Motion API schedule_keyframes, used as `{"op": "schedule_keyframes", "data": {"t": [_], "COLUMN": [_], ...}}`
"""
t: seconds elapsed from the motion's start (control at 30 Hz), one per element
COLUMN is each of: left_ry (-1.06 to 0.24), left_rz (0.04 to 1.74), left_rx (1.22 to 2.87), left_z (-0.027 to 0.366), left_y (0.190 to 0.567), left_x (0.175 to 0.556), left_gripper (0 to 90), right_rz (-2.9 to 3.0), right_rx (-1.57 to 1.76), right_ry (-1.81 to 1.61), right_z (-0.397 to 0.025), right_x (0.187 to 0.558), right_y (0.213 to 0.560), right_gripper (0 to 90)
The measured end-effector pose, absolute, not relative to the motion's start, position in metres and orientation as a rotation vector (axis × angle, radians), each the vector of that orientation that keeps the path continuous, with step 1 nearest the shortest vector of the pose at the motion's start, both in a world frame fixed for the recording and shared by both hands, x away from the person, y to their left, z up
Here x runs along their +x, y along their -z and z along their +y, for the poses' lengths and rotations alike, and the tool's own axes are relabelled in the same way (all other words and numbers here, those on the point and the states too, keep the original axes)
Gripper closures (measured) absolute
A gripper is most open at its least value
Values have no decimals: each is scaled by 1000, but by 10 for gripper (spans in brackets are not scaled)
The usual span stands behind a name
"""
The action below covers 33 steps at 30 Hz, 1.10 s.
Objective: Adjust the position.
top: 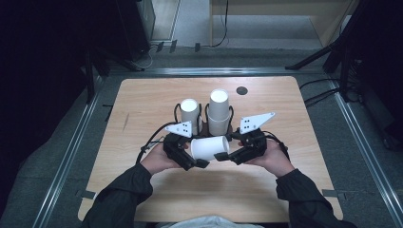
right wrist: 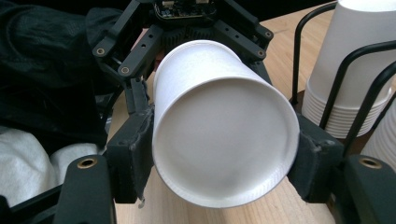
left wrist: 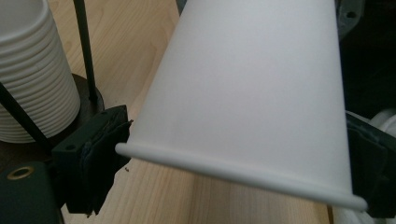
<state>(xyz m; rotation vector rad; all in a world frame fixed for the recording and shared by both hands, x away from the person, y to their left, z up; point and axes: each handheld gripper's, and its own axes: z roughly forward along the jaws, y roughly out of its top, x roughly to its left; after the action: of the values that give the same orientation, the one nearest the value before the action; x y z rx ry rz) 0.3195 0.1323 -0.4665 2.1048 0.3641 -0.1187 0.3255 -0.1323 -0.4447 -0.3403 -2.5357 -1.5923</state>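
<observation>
Two claws hold one white paper cup between them, above the middle of the desk.

The paper cup (top: 209, 147) lies on its side in the air, between the left claw (top: 190, 159) and the right claw (top: 227, 156). In the left gripper view, the jaws press on both sides of the cup near its rolled rim, so this claw is closed on it. In the right gripper view, the jaws squeeze the cup at its bottom end, with the round base facing the camera. Just behind the cup, toward the far edge of the desk (top: 142, 102), a black wire holder (top: 204, 124) carries two stacks of white cups (top: 219, 110), upside down. The person's hands (top: 157, 159) come in from the near edge.
</observation>
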Motion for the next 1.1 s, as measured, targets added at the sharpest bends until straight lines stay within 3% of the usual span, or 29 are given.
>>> {"op": "schedule_keyframes", "data": {"t": [0.4,0.7,0.87,1.1], "left_ry": [100,91,93,83], "left_rz": [334,324,321,343], "left_rx": [2087,2100,2096,2126], "left_z": [138,141,143,148], "left_y": [464,462,459,452], "left_x": [319,319,320,322], "left_gripper": [194,212,212,212], "right_rz": [-2512,-2522,-2550,-2628], "right_rx": [-354,-346,-319,-326], "right_ry": [1607,1600,1560,1481], "right_z": [-136,-134,-131,-129], "right_x": [327,327,324,322], "right_y": [443,442,444,449], "right_gripper": [327,320,226,219]}}
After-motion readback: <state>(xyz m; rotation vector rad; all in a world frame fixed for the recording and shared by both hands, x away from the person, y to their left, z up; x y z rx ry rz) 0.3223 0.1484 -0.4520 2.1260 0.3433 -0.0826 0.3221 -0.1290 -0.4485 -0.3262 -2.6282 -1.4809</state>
